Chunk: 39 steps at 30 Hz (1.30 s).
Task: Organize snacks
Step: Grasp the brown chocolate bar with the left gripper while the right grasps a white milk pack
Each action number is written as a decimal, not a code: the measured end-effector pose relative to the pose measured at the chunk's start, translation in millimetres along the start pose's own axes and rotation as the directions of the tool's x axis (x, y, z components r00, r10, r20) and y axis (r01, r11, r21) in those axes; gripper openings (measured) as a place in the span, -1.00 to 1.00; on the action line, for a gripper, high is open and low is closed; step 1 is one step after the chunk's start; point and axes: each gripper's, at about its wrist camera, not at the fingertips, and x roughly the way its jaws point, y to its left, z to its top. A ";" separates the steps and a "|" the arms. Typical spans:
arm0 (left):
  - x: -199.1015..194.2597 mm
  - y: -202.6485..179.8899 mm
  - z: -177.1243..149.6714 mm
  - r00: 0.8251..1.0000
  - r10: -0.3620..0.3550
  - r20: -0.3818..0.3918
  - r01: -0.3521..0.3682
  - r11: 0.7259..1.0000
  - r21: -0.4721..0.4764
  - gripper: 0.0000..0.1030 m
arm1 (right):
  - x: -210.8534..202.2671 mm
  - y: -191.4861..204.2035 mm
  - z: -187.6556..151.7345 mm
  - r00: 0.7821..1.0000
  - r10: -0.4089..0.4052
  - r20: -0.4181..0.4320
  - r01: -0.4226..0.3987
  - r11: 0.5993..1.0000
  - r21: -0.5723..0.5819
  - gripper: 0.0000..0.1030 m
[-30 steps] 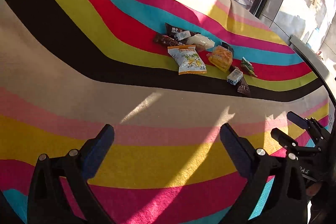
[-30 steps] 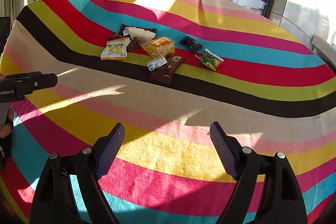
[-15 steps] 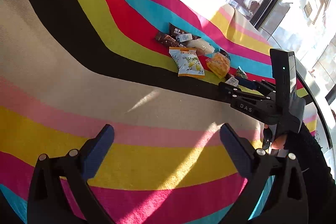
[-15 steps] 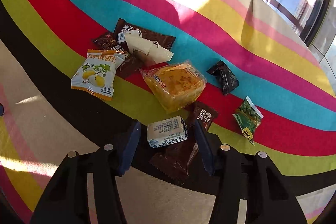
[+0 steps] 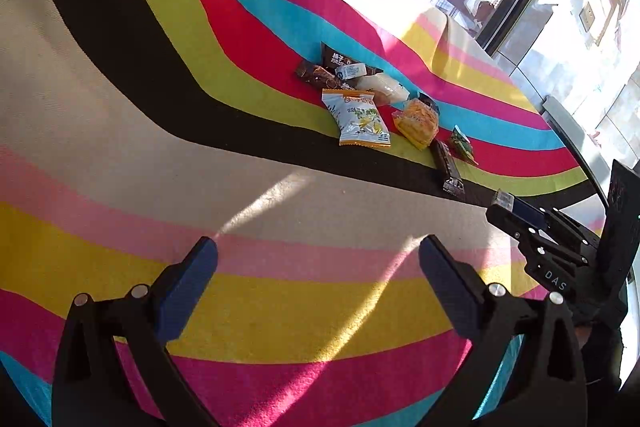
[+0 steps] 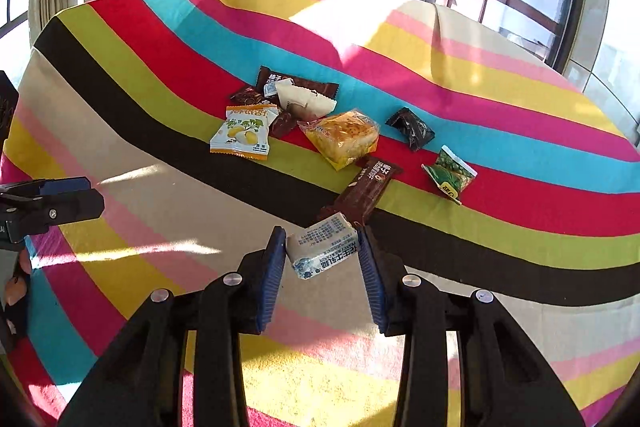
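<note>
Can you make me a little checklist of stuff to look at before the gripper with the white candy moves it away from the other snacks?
1. White candy packet sits between the right gripper fingers: ok; the fingers are closing and touch both its ends.
2. Packet is off the striped cloth: cannot tell.
3. It is clear of the brown chocolate bar: cannot tell; the bar lies right behind it.
4. Left gripper is free to help: ok; open, nothing between its fingers.
5. Other snacks are out of the way: ok; the mango packet and green packet lie farther back.
</note>
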 end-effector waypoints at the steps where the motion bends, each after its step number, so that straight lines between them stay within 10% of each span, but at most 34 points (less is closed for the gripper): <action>1: 0.4 -0.3 0.0 1.000 0.002 -0.001 -0.002 1.000 0.001 0.95 | -8.8 -4.4 -8.2 1.000 -0.009 0.003 0.009 0.999 0.031 -0.27; 8: 5.7 -17.4 -1.2 0.997 0.061 -0.050 -0.058 0.997 0.055 0.95 | -38.0 -44.2 -61.2 0.999 -0.043 -0.024 0.047 0.967 0.252 -0.27; 17: 62.0 -150.2 7.7 0.992 0.007 -0.123 0.028 0.960 0.278 0.95 | -52.4 -83.2 -87.6 1.000 -0.027 0.001 0.024 0.904 0.427 -0.27; 24: 146.0 -194.6 36.5 0.983 0.146 -0.110 -0.106 0.945 0.309 0.93 | -50.5 -95.1 -93.2 1.000 -0.027 -0.012 0.030 0.873 0.486 -0.27; 27: 167.3 -202.5 43.4 0.974 0.198 -0.114 -0.149 0.928 0.343 0.44 | -48.1 -98.2 -95.1 1.000 -0.008 -0.018 0.016 0.866 0.501 -0.27; 30: 167.7 -206.5 43.3 0.973 0.210 -0.091 -0.158 0.904 0.398 -0.50 | -46.1 -100.7 -96.4 1.000 0.012 -0.019 -0.001 0.861 0.509 -0.27; 39: 96.4 -169.8 -11.8 0.988 0.132 -0.086 -0.094 0.931 0.353 -0.56 | -50.1 -103.7 -98.9 0.999 0.050 0.021 -0.053 0.849 0.525 -0.27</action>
